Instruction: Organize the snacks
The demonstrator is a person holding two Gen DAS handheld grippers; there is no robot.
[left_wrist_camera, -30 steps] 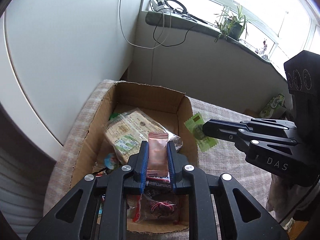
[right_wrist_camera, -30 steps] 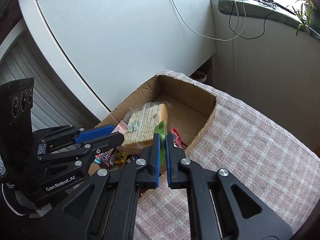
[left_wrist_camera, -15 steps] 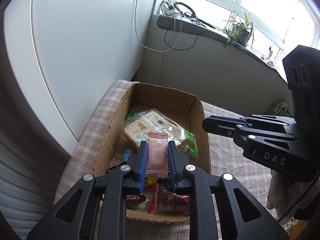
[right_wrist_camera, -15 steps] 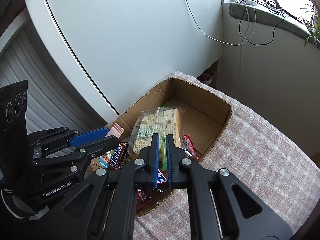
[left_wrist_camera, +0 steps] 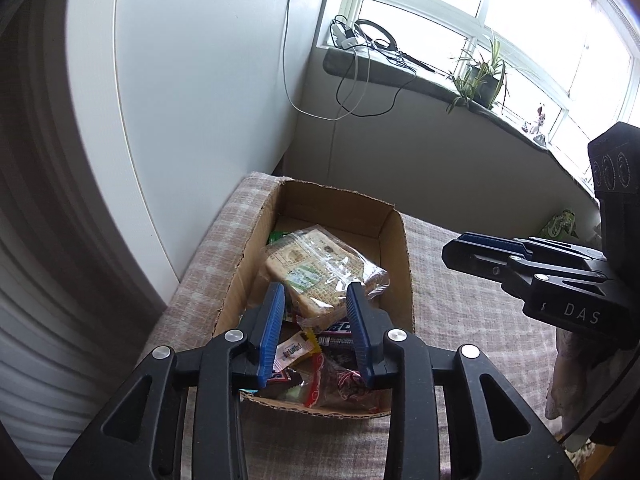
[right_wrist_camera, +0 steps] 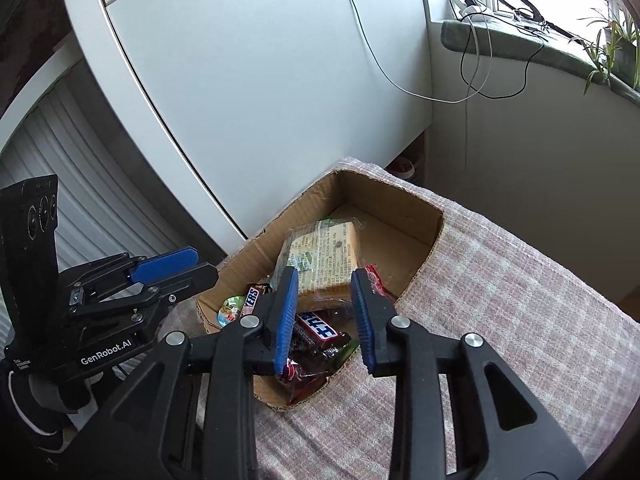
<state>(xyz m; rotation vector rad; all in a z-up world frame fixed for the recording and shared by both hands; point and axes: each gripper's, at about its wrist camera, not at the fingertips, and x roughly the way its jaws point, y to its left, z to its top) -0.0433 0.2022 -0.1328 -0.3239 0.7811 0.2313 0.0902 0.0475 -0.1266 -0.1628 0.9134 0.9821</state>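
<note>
While both hand-held grippers, left [left_wrist_camera: 316, 320] and right [right_wrist_camera: 326, 316], hung released above the box [left_wrist_camera: 404, 264], snacks [left_wrist_camera: 316, 268] lay inside: light, crinkly, slippery wrappers, likely best pinched at a sealed edge.

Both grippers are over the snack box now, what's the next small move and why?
Probably lift both away from the cardboard box. The left gripper and right gripper are open and hold nothing, with snacks lying in the box below, so another snack likely needs fetching.
</note>
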